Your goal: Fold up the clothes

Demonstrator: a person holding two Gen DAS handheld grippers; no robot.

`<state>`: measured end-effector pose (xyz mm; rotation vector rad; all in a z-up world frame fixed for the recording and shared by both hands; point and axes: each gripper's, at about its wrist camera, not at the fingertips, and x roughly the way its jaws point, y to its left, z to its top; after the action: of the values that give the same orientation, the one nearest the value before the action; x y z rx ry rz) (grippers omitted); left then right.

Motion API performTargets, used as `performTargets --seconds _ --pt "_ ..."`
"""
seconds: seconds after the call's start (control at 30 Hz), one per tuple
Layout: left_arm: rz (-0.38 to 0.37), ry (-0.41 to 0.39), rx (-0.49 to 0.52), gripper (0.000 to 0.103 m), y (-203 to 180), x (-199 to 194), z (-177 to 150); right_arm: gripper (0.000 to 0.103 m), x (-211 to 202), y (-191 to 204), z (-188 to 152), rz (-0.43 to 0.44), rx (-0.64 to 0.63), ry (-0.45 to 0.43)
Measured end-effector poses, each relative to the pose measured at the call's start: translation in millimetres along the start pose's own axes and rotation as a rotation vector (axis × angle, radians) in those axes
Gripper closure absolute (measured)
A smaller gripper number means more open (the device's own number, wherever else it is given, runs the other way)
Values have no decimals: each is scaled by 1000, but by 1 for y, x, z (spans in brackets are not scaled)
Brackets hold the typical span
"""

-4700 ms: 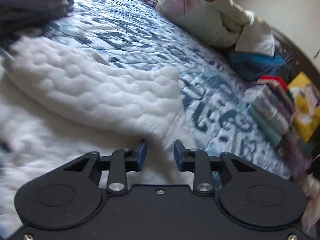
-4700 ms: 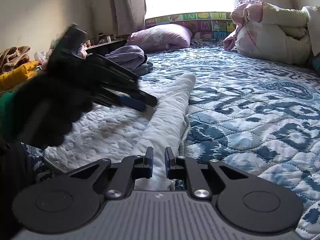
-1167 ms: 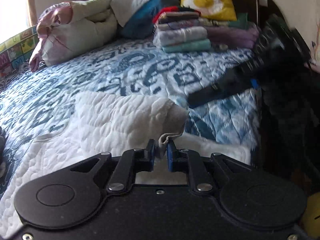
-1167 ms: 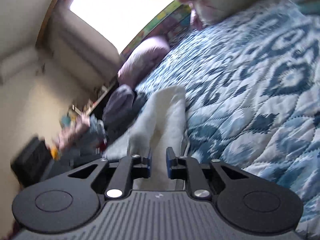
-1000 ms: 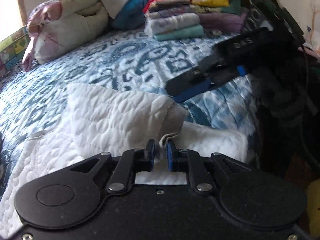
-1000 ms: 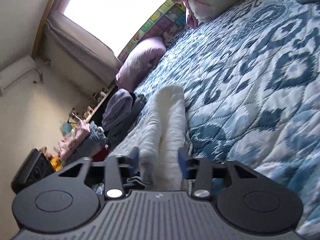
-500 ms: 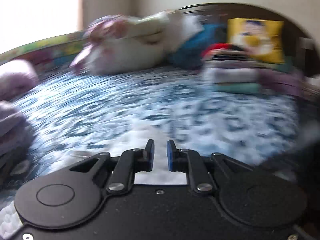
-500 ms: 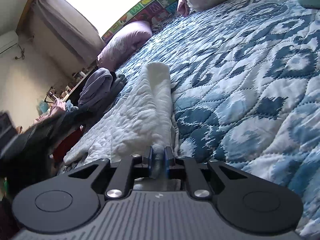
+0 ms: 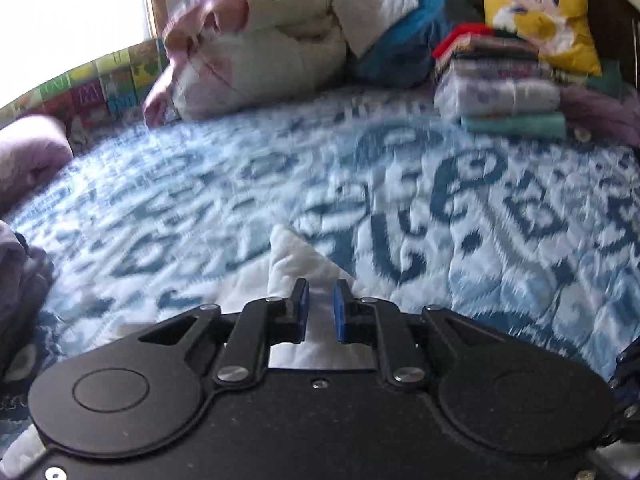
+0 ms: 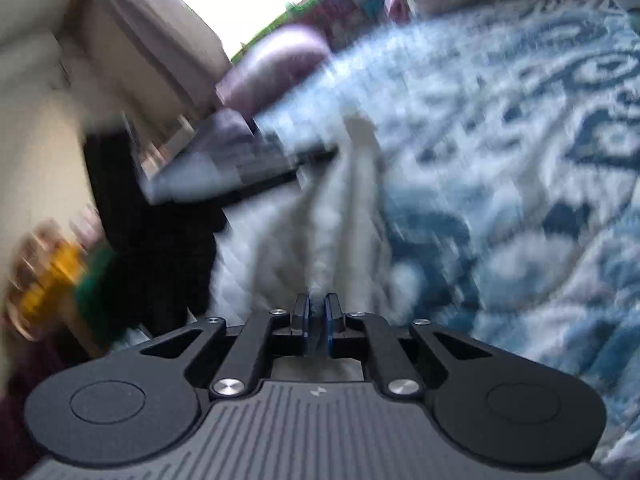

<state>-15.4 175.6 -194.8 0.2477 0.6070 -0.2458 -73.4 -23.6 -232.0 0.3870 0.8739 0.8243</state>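
Two grippers are working one white quilted garment (image 9: 296, 258), which is lying on the blue patterned bedspread (image 9: 460, 200) toward its near edge. The left gripper (image 9: 319, 310) is standing slightly parted with white cloth showing between its pads; whether it is gripping cannot be told. The right gripper (image 10: 317, 322) is nearly closed, pinching a thin edge of the cloth. The padded fabric is looking soft, light and limp, likely draping and sagging, so hems and corners are giving the surest hold.
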Motion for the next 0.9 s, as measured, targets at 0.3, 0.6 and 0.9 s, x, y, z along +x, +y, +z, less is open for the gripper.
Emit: performTargets --seconds 0.3,0.6,0.9 --pt "-11 24 -78 92 5 -2 2 88 -37 32 1 -138 -183 -231" --pt "-26 -33 -138 92 15 -9 11 89 6 43 2 -197 -274 -154" --pt "-34 32 -113 92 20 31 21 92 17 27 3 -175 -207 -91"
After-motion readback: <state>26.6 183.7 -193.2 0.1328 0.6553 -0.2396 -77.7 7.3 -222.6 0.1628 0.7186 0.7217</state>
